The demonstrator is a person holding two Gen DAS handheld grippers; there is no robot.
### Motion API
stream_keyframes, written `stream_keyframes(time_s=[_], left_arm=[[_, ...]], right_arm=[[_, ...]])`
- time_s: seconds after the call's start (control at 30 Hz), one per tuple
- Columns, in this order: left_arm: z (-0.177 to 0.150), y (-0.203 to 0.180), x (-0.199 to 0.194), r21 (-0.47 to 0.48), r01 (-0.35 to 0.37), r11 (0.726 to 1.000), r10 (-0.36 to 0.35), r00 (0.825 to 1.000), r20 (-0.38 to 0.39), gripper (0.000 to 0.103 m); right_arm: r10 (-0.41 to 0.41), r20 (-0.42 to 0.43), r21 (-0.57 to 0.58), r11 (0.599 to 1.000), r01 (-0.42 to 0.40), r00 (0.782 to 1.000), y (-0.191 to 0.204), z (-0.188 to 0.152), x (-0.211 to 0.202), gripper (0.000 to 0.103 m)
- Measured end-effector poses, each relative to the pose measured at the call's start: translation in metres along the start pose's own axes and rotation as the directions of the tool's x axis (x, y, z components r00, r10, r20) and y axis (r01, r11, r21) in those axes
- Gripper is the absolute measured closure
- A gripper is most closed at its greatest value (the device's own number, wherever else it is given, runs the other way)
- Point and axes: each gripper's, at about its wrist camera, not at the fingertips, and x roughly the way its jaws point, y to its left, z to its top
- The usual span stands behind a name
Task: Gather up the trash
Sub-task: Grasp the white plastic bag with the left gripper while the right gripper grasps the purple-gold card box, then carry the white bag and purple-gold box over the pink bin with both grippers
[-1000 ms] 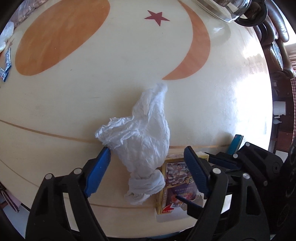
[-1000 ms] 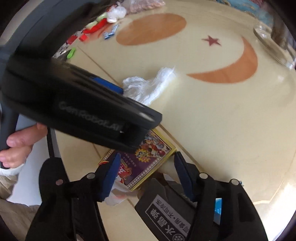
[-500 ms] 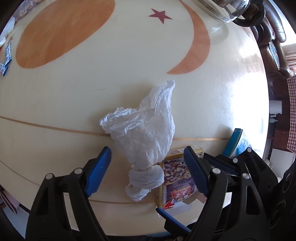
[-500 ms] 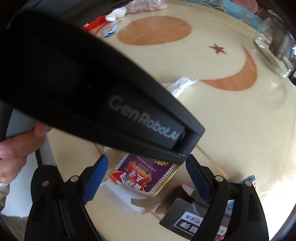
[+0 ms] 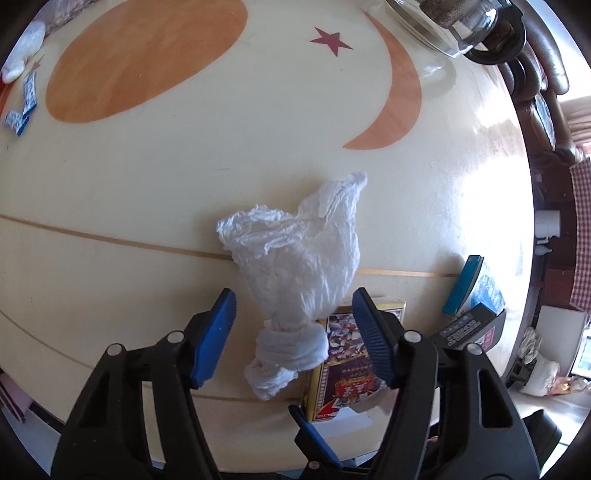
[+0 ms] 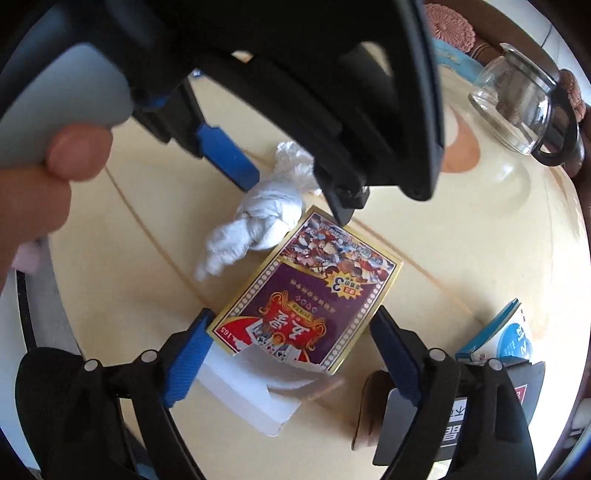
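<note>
My left hand-held gripper [image 5: 293, 334] hangs released, jaws either side of the knotted tissue [image 5: 295, 280] on the worktop [image 5: 147, 192]. My right hand-held gripper [image 6: 291, 354], also released, brackets the card box [image 6: 310, 299].

Black left gripper body [image 6: 295, 92] blurred, hiding the table [image 6: 461, 240] at twelve o'clock, clear glass teapot [image 5: 450, 26] cropped at one o'clock, black box [image 6: 454, 424] cut off at five o'clock.
</note>
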Motion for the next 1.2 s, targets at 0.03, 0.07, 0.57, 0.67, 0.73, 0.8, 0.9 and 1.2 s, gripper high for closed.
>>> stream_keyframes(time_s=[0.03,0.07,0.57,0.67,0.73,0.8,0.9,1.2], left_arm=[[-0.002,0.001,0.0,-0.011,0.017,1.0,-0.017,1.0,-0.006,0.046],[-0.003,0.003,-0.001,-0.021,0.048,0.999,-0.048,0.999,-0.02,0.05],[-0.036,0.016,-0.007,-0.002,0.063,0.998,-0.063,0.997,-0.045,0.079],[-0.038,0.028,-0.015,0.0,0.061,0.998,-0.061,0.998,-0.036,0.08],[-0.037,0.036,-0.028,0.014,0.054,0.998,-0.054,0.998,-0.019,0.08],[-0.039,0.035,-0.044,0.037,0.038,0.999,-0.038,0.999,0.013,0.08],[-0.04,0.03,-0.06,0.072,0.017,0.997,-0.02,0.999,0.048,0.08],[-0.079,0.003,-0.098,0.15,-0.036,0.988,0.018,0.993,0.12,0.08]], right_arm=[[0.003,0.007,0.004,1.0,-0.003,1.0,0.0,-0.001,-0.001,0.022],[0.006,0.011,0.008,1.0,-0.007,1.0,0.001,-0.003,-0.002,0.024],[0.038,0.016,0.026,0.999,-0.038,0.999,-0.04,-0.033,-0.041,0.038],[0.029,0.05,0.023,0.999,-0.03,0.998,-0.043,-0.025,-0.07,0.038],[0.021,0.071,0.029,0.999,-0.023,0.997,-0.043,-0.023,-0.083,0.038],[0.012,0.09,0.029,0.999,-0.014,0.996,-0.045,-0.023,-0.094,0.038],[-0.003,0.11,0.037,0.999,-0.001,0.994,-0.052,-0.026,-0.107,0.038],[-0.052,0.15,0.073,0.996,0.042,0.987,-0.084,-0.024,-0.147,0.038]])
